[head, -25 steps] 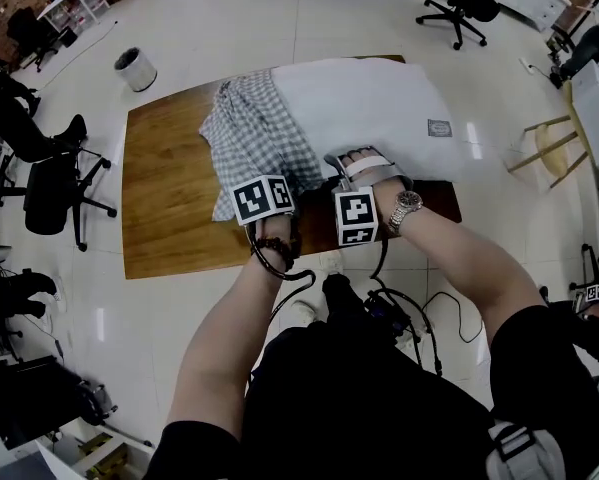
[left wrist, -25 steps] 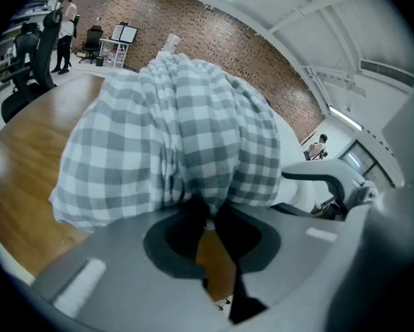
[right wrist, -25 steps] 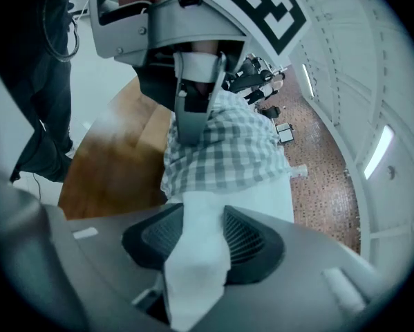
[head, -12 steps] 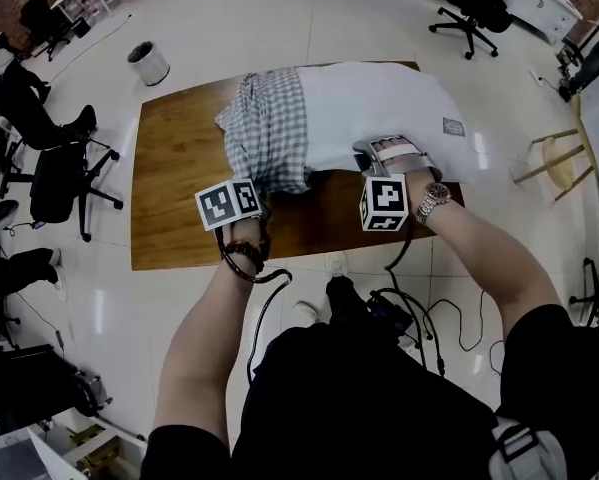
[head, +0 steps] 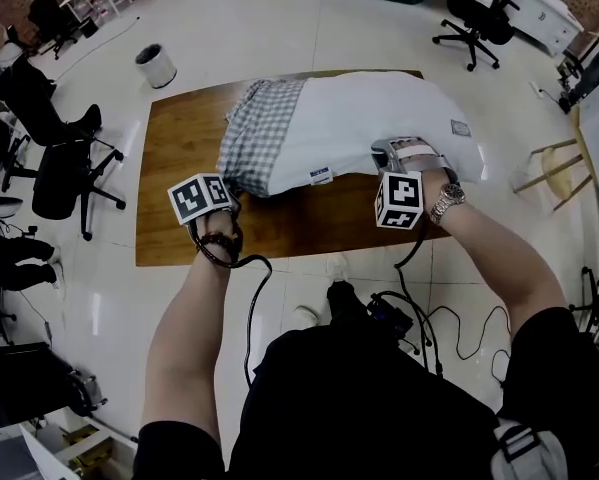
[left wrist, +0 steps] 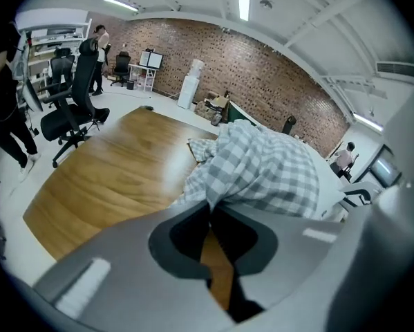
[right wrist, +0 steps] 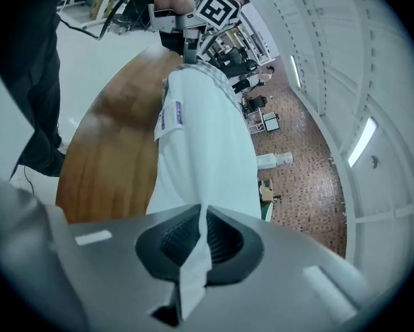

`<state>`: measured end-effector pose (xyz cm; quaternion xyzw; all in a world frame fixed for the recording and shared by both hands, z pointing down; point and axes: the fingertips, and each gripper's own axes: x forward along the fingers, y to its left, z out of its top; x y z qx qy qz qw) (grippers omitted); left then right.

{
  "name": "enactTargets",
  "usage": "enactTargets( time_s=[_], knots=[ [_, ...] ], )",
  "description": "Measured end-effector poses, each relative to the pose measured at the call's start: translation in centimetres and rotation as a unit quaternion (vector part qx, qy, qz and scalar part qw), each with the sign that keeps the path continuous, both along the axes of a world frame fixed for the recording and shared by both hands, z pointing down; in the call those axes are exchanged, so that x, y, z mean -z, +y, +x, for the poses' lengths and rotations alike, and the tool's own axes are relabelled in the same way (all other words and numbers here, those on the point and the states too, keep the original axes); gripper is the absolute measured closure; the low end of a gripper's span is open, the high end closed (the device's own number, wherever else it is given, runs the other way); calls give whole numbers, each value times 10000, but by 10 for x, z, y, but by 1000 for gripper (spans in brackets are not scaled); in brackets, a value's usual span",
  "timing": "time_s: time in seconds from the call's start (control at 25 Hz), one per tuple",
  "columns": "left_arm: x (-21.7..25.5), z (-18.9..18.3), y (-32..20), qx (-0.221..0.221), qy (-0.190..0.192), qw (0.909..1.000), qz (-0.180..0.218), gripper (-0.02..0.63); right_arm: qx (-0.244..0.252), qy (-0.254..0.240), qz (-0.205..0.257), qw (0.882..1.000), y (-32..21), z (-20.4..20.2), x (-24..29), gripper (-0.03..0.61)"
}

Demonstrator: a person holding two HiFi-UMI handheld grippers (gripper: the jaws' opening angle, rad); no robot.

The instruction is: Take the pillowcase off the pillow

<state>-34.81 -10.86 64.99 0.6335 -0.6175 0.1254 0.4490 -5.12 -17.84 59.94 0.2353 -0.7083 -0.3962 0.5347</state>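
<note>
Left gripper (left wrist: 210, 209) clamped on gingham pillowcase (left wrist: 262, 171) edge; right gripper (right wrist: 203, 213) clamped on white pillow (right wrist: 207, 137) fabric. Pillowcase covers one pillow end, on wooden bench (head: 179, 168).

Head view: left gripper (head: 227, 196) jaw tips hidden under own marker cube (head: 199, 198); right gripper (head: 384, 150) jaws masked by its body. Pillow (head: 379, 118) 9 o'clock end covered by pillowcase (head: 259, 133). Label (head: 321, 176) print too small to read. Office chair (head: 469, 13) at 1 o'clock cut by top edge.
</note>
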Motion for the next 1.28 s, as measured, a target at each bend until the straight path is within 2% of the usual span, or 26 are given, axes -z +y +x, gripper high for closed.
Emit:
enactTargets(
  time_s=[0.2, 0.24, 0.4, 0.48, 0.64, 0.88, 1.12, 1.28],
  knots=[
    [0, -30, 16, 66, -152, 9998, -57, 597, -72, 115, -103, 9999, 22, -6, -3, 566],
    [0, -32, 17, 19, -149, 9999, -63, 595, -53, 97, -157, 9998, 26, -8, -2, 550],
    [-1, -28, 23, -170, -238, 9996, 15, 541, 146, 36, -636, 9979, 52, -17, -4, 389],
    [2, -27, 26, -235, -345, 9991, 68, 493, 275, 139, -793, 9964, 67, -20, -3, 348],
    [12, -31, 31, -387, -631, 9970, 227, 462, 452, 215, -1094, 9927, 93, -30, 4, 342],
    [32, -28, 48, -549, -738, 9945, 496, 460, 350, -293, -1410, 9890, 121, -46, 34, 344],
    [67, -16, 34, -1039, -1025, 9864, 757, 448, 109, -831, -1609, 9834, 107, -65, 71, 344],
    [84, 1, 8, -1484, -1072, 9793, 862, 432, 52, -1089, -1933, 9751, 86, -77, 82, 342]
  ],
)
